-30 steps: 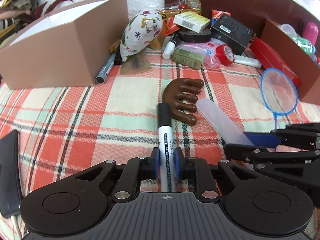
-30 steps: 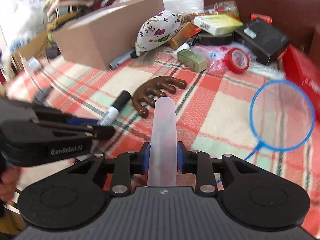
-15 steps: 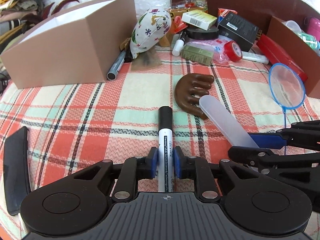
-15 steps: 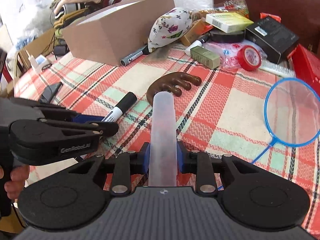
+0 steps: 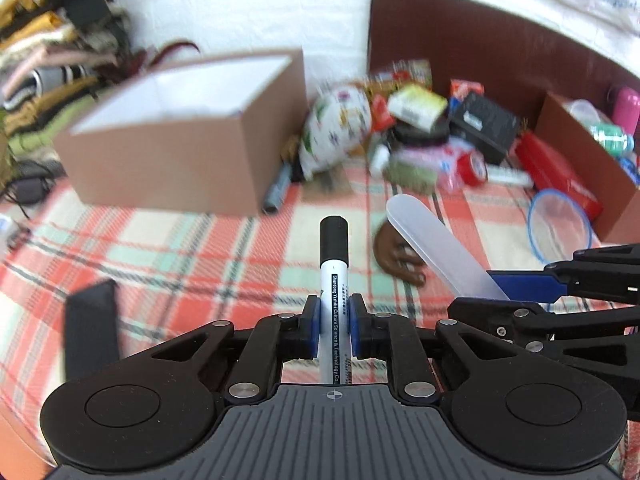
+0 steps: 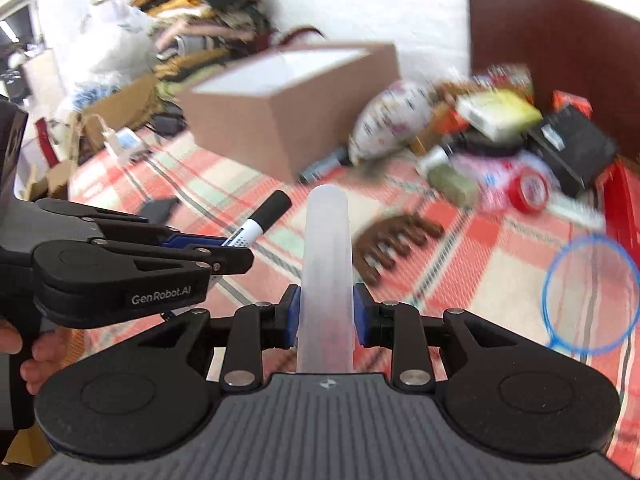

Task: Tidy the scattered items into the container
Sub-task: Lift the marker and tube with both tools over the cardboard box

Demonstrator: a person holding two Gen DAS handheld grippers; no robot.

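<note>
I am matt black plastic throughout: my left gripper point(image 5: 334, 316) and my right gripper point(image 6: 325, 312) each have blue pads point(image 5: 313, 320), silver rivets along angled linkage arms, two round discs flanking a ribbed grey base with a small crosshair mark, and white "GenRobot.AI" lettering on the left one's side.

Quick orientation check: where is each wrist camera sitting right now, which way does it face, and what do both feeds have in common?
Left wrist: sits behind the left gripper, whose jaws are closing on the marker, facing the cardboard box; the right gripper shows at right.
Right wrist: sits behind the right gripper, clamped on a translucent case, facing the same box; the left gripper and a hand show at left.
Shared: box, marker, case, brown comb, blue net, plaid cloth.
</note>
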